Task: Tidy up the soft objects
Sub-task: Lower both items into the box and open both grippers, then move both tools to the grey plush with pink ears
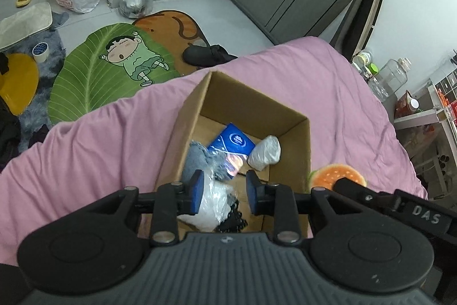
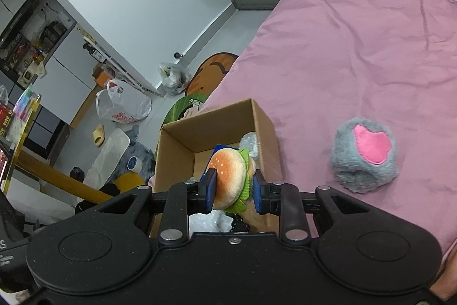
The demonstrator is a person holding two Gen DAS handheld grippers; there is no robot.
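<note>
Box (image 2: 177, 145) top open, floor crowded w/ soft items; bed (image 2: 357, 47) clear around grey plush (image 2: 364, 159).

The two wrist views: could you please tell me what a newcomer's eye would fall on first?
Probably the plush hamburger, pinched in the right tongs just above the open cardboard box on the pink bedspread. Next, the fluffy grey paw slipper with its pink pad, lying alone on the bed to the right of the box. In the left view, the left tongs hang over the box with a clear plastic packet between them.
</note>
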